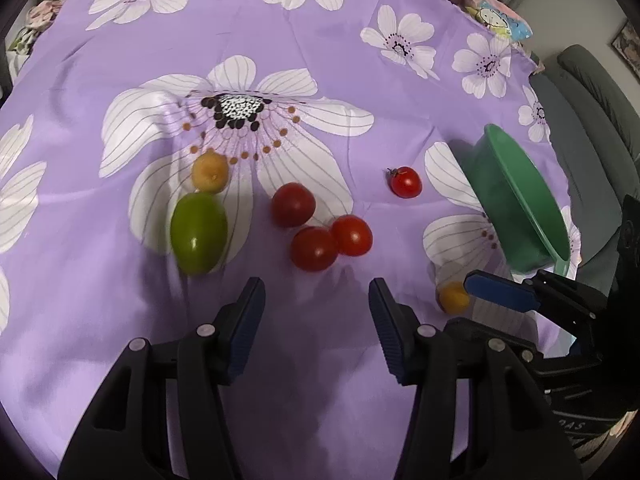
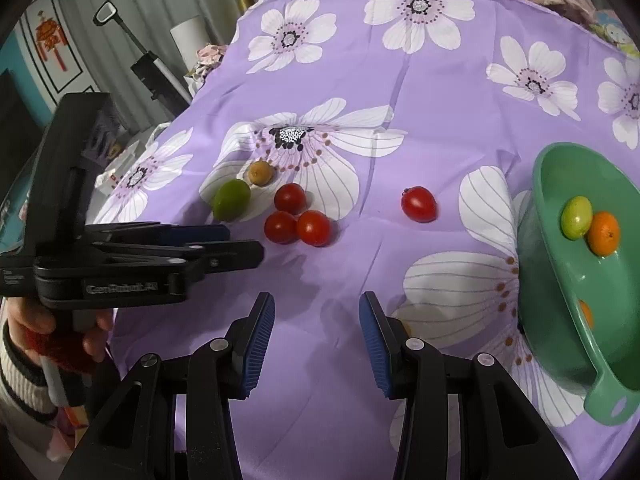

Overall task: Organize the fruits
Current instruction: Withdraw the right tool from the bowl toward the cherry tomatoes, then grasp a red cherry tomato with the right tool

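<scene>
My left gripper point(image 1: 318, 300) hovers open over the purple flowered cloth, nothing between its blue pads. Just ahead of it lie three red tomatoes point(image 1: 314, 249) in a cluster, with a green fruit point(image 1: 196, 232) and a yellow fruit point(image 1: 210, 172) to their left. A lone tomato point(image 1: 406, 182) sits farther right. The green bowl point(image 2: 536, 280) on the right holds a green fruit point(image 2: 576, 216) and two orange ones point(image 2: 604, 232). My right gripper point(image 2: 316, 320) is open and empty left of the bowl. A small yellow fruit point(image 1: 454, 298) lies beside its pad point(image 1: 500, 292).
The left gripper point(image 2: 244, 246) shows side-on in the right wrist view, held by a hand in a striped sleeve point(image 2: 24, 380). The cloth point(image 1: 320, 380) ends near the bowl, with a grey sofa point(image 1: 592, 120) beyond. Clutter stands past the far left edge.
</scene>
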Tool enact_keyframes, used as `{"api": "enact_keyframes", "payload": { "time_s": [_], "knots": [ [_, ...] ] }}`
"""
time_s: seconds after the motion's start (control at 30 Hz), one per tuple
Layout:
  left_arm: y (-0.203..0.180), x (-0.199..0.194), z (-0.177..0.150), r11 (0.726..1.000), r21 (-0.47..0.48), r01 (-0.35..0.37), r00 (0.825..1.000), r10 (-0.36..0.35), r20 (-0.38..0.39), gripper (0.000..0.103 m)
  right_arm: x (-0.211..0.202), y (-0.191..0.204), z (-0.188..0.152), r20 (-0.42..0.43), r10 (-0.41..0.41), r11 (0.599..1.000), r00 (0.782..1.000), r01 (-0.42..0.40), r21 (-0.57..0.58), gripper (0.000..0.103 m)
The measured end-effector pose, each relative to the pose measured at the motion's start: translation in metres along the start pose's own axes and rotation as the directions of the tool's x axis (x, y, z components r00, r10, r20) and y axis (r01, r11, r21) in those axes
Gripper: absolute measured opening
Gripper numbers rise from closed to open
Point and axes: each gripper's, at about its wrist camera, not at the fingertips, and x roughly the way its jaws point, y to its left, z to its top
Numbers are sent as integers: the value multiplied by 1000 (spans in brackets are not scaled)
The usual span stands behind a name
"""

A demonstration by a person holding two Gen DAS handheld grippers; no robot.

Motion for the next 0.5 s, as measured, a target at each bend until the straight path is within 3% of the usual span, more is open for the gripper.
{"api": "enact_keyframes", "payload": {
  "time_s": [0.5],
  "knots": [
    [3,18,15,1000,-5,-7,1000,7,-14,41,23,-3,11,-40,3,1000,999,-4,-11,44]
  ]
}}
